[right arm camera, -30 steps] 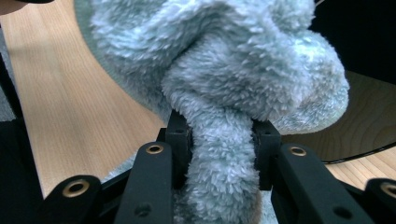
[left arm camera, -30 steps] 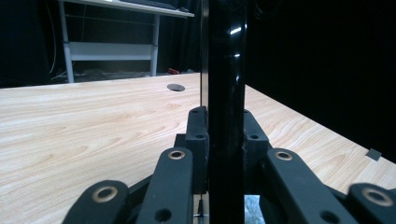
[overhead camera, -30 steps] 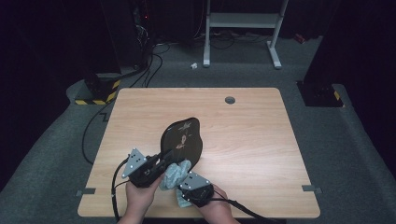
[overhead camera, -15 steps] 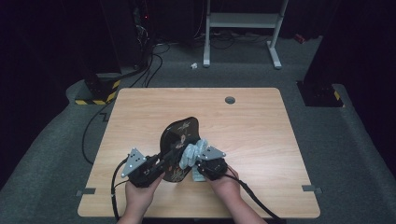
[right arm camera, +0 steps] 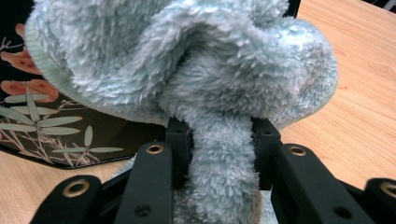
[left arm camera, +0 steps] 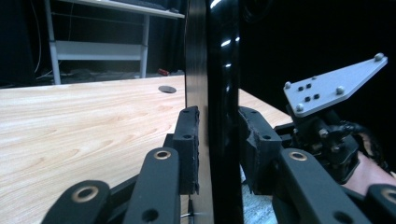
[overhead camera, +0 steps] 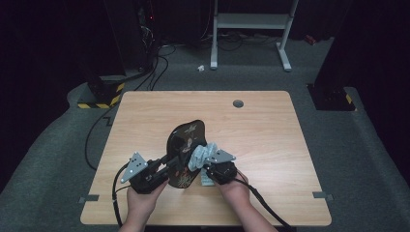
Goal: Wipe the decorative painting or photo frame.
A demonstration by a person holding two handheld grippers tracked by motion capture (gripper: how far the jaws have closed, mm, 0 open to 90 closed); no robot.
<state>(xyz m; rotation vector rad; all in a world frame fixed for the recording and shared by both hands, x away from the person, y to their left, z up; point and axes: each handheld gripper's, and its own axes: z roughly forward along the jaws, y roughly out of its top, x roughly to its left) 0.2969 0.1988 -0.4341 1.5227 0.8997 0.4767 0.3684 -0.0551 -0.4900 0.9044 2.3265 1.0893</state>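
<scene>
A black lacquered tray (overhead camera: pixel 185 137) painted with leaves and flowers stands tilted up on its near edge at the table's front middle. My left gripper (overhead camera: pixel 167 170) is shut on that near rim; in the left gripper view the pads clamp the glossy tray edge (left arm camera: pixel 219 70) at the left gripper's jaws (left arm camera: pixel 217 133). A fluffy pale blue cloth (overhead camera: pixel 200 154) is pressed against the tray's painted face. My right gripper (overhead camera: pixel 207 165) is shut on the cloth (right arm camera: pixel 187 60), which bunches above the right gripper (right arm camera: pixel 222 135), with the tray (right arm camera: pixel 51 121) behind it.
The wooden table (overhead camera: pixel 270 140) has a round cable hole (overhead camera: pixel 238 103) near its far edge. Beyond it on the carpet stand a white metal frame (overhead camera: pixel 251 29), a dark cabinet with a yellow-black striped base (overhead camera: pixel 101 99) and loose cables (overhead camera: pixel 159 58).
My right gripper has carried the cloth from the table's front edge up and away from me onto the tray's face. The left gripper has kept holding the tray, nearly still.
</scene>
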